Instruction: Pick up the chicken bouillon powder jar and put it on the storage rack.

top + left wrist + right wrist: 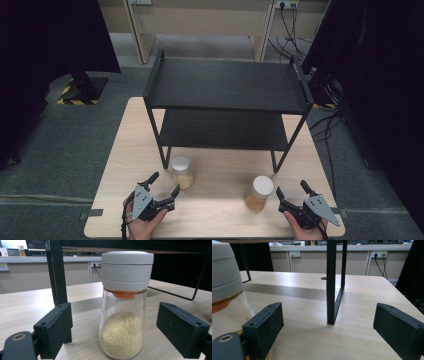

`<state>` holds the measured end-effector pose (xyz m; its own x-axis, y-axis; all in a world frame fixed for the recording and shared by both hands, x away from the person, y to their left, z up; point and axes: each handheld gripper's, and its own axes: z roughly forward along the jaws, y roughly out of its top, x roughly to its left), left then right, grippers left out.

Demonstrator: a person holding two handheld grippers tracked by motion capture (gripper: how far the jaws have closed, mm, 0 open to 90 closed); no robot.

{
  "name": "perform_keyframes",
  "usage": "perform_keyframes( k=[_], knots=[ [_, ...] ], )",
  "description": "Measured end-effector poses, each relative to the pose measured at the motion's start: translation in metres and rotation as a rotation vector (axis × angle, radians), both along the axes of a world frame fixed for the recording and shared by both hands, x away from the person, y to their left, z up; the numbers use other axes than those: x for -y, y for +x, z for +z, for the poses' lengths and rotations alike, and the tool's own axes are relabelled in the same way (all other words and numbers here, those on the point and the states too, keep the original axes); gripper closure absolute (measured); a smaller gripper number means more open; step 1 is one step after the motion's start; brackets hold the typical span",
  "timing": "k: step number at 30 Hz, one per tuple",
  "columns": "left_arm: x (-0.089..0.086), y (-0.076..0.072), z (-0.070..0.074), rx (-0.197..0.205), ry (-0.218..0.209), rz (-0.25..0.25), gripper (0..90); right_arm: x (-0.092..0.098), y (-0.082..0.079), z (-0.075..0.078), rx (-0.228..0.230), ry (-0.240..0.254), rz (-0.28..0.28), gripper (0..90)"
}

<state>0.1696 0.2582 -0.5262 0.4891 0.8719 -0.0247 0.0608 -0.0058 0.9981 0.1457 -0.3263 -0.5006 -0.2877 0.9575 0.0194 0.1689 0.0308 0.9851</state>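
Note:
Two glass jars with white lids stand on the wooden table (220, 210). The left jar (182, 171) (123, 307) holds pale grain and stands upright just ahead of my left gripper (163, 186) (113, 332), whose jaws are open on either side of it without touching. The right jar (259, 193) (227, 297) holds amber grain and sits just left of my right gripper (291, 189) (328, 330), which is open on bare table. A black two-tier metal rack (227, 85) stands behind the jars, both shelves bare.
A front leg of the rack (334, 282) stands straight ahead of the right gripper, and another leg (58, 272) rises behind the left jaw of the left gripper. Cables (327, 125) lie on the grey floor to the right of the table.

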Motion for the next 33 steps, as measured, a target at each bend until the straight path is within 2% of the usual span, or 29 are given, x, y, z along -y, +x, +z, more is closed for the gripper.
perform_keyframes(
  k=[2, 8, 17, 33],
  knots=[
    [-0.002, 0.001, 0.0, -0.018, -0.033, -0.008, 12.9, 0.0, 0.0, 0.0, -0.001, 0.0, 0.0, 9.6],
    [-0.001, 0.002, 0.003, 0.006, -0.021, -0.009, 12.9, 0.0, 0.001, 0.001, -0.003, 0.0, 0.001, 9.5],
    [0.007, 0.007, 0.011, 0.028, -0.012, -0.046, 12.9, 0.0, 0.001, 0.001, -0.007, 0.003, -0.002, 9.5],
    [0.017, 0.027, 0.019, 0.013, -0.018, -0.048, 16.9, 0.0, 0.001, 0.001, -0.009, 0.006, -0.002, 9.5]
  ],
)
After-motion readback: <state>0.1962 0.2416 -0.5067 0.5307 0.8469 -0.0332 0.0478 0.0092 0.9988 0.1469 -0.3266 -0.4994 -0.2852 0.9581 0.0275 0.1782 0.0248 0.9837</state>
